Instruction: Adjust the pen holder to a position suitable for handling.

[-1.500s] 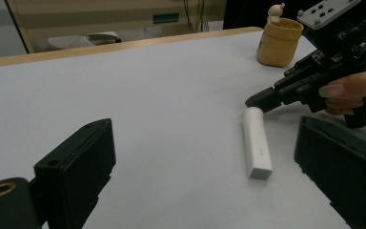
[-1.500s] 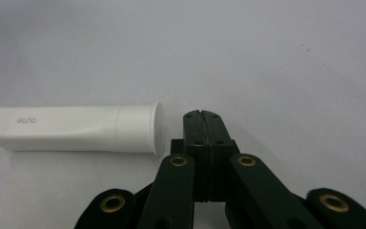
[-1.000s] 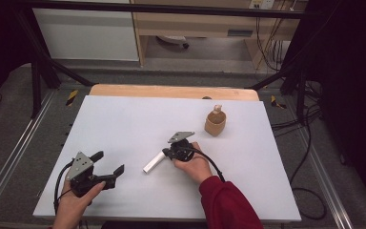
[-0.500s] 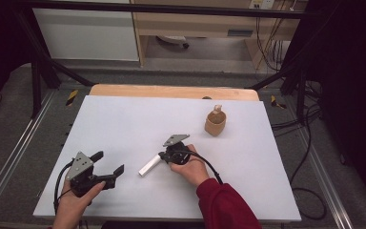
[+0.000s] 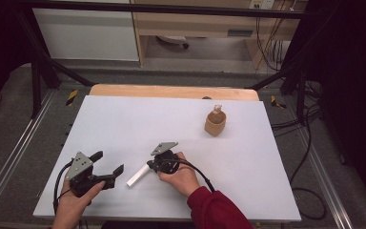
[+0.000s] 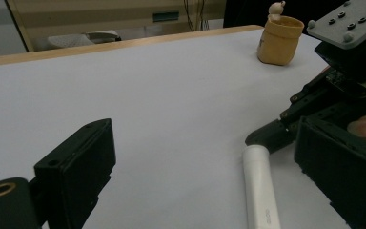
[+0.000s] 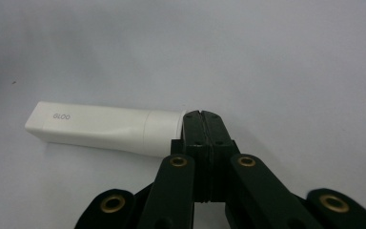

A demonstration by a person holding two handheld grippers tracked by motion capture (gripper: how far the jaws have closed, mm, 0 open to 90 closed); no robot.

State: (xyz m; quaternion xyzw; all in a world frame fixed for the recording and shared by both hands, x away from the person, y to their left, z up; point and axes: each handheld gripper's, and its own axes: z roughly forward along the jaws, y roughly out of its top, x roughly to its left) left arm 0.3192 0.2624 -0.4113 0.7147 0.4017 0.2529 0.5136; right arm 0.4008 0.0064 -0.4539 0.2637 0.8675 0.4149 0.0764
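The right gripper (image 5: 148, 167) has its jaws fully closed, tips touching the white glue stick (image 5: 138, 175) at its 2 o'clock end, holding nothing. The left gripper (image 5: 108, 164) has its jaws wide apart and empty on the tabletop (image 5: 138, 124).

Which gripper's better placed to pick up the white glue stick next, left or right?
Left, probably. The left gripper sits open, its jaws facing the white glue stick nearby. The right gripper is shut, its tips against the stick's end; it would have to back off, open and re-aim.

I see a white glue stick (image 5: 138, 175) lying flat on the pale worktop (image 5: 138, 124), cap on, its capped end touching my right tongs (image 7: 201, 117).
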